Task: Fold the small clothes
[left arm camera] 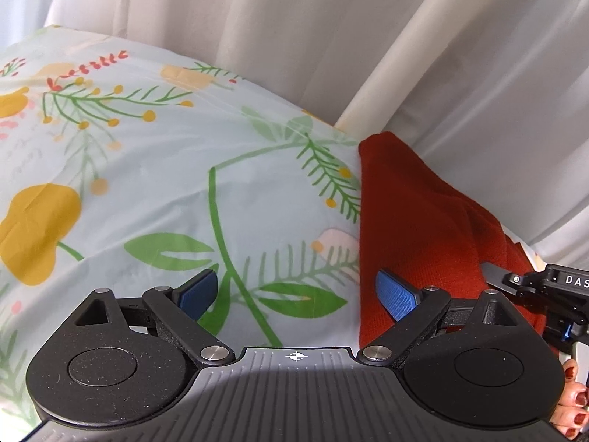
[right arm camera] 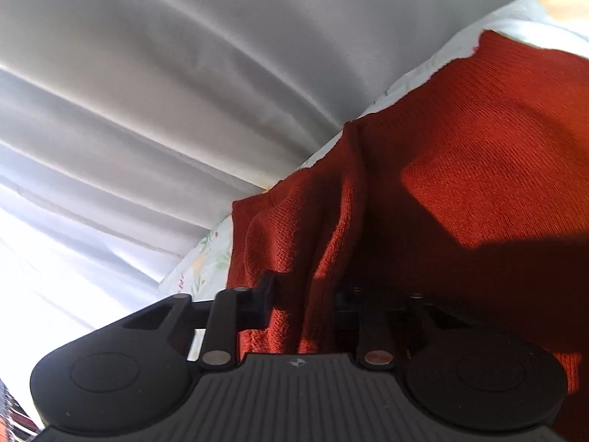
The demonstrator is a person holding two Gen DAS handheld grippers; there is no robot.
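Note:
A rust-red knit garment (left arm camera: 416,221) lies on the right part of a floral sheet (left arm camera: 147,184), one end pulled up into a ridge. My left gripper (left arm camera: 298,291) is open wide just left of the garment's edge, its blue pads (left arm camera: 395,293) bare with nothing between them. In the left wrist view my right gripper (left arm camera: 495,280) reaches in from the right onto the red cloth. In its own view the right gripper (right arm camera: 305,305) is shut on a bunched fold of the garment (right arm camera: 460,165), which hides the pads.
White curtains (left arm camera: 368,37) hang right behind the sheet's far edge, and fill the left of the right wrist view (right arm camera: 147,92). A hand with red-painted nails (left arm camera: 574,401) holds the right gripper. The floral sheet stretches far to the left.

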